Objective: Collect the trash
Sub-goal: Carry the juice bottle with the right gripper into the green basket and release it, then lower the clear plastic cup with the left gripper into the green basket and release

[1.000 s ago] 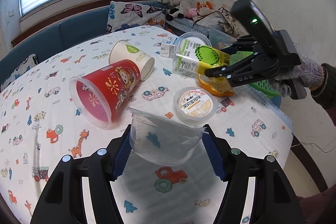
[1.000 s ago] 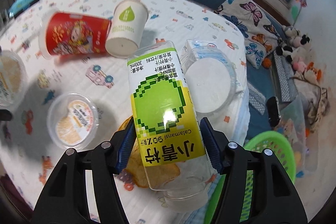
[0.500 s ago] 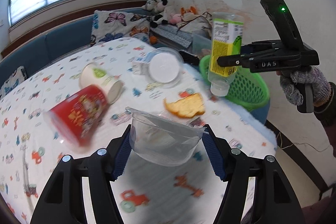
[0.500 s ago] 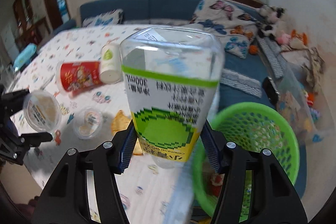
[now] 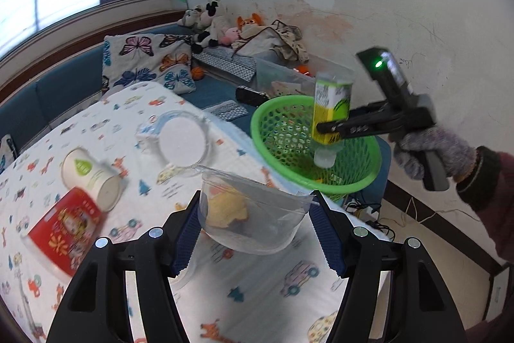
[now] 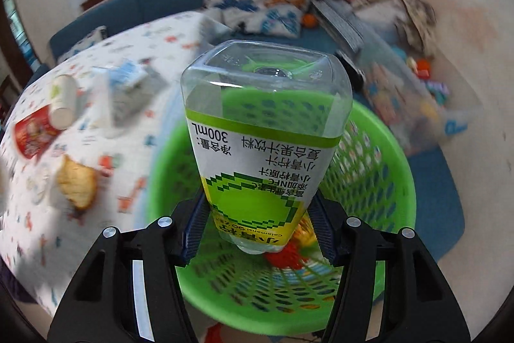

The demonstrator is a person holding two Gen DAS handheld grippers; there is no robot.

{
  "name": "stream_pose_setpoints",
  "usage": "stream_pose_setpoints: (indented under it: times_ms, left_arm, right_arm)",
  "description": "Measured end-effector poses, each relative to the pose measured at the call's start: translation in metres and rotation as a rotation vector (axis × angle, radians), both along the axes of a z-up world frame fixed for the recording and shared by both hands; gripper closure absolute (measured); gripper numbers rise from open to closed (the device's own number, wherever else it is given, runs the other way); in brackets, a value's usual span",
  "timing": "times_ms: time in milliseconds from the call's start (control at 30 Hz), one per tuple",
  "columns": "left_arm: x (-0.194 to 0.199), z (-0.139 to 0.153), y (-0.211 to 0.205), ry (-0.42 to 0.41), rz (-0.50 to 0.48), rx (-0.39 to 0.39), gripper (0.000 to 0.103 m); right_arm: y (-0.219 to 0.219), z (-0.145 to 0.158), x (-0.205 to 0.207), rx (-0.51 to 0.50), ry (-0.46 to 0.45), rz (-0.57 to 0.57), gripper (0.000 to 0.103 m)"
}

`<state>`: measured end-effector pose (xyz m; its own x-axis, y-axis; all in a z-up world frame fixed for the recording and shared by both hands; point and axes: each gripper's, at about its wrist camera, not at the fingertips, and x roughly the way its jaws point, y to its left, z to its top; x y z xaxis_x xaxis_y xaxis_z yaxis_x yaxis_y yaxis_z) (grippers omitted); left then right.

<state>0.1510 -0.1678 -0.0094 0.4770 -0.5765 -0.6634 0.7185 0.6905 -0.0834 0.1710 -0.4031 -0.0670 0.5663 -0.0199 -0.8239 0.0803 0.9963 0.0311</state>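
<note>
Bottle brought over the basket, cup following

I had swung the right hand-held gripper point(image 6: 257, 227) off the desk point(image 5: 273, 288) until its clamped juice bottle point(image 6: 263, 150) hung above the green basket point(image 5: 353, 179), so a release looked next; the bottle stood nearly upright, long axis vertical, cap down, base up. My left hand-held gripper point(image 5: 253, 230) stayed clamped on the clear plastic cup point(image 5: 253, 214), over the desk just short of the basket
</note>
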Motion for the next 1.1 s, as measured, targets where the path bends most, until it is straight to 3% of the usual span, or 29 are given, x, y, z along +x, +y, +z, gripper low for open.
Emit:
stream_pose_setpoints:
  times_ms: [133, 233, 333, 1100]
  left_arm:
    - [0.005, -0.001, -0.013, 0.008, -0.010, 0.003, 0.040]
    - [0.009, -0.003, -0.023, 0.020, -0.018, 0.003, 0.040]
    - [0.012, -0.006, -0.035, 0.031, -0.029, 0.002, 0.040]
    - [0.035, -0.030, -0.131, 0.099, -0.115, 0.039, 0.040]
  right_arm:
    - [-0.021, -0.022, 0.003, 0.061, 0.033, -0.048, 0.044]
    - [-0.029, -0.029, 0.003, 0.075, 0.035, -0.065, 0.033]
    - [-0.033, -0.029, 0.000, 0.072, 0.024, -0.077, 0.031]
    - [-0.042, 0.017, -0.079, 0.054, -0.129, -0.081, 0.030]
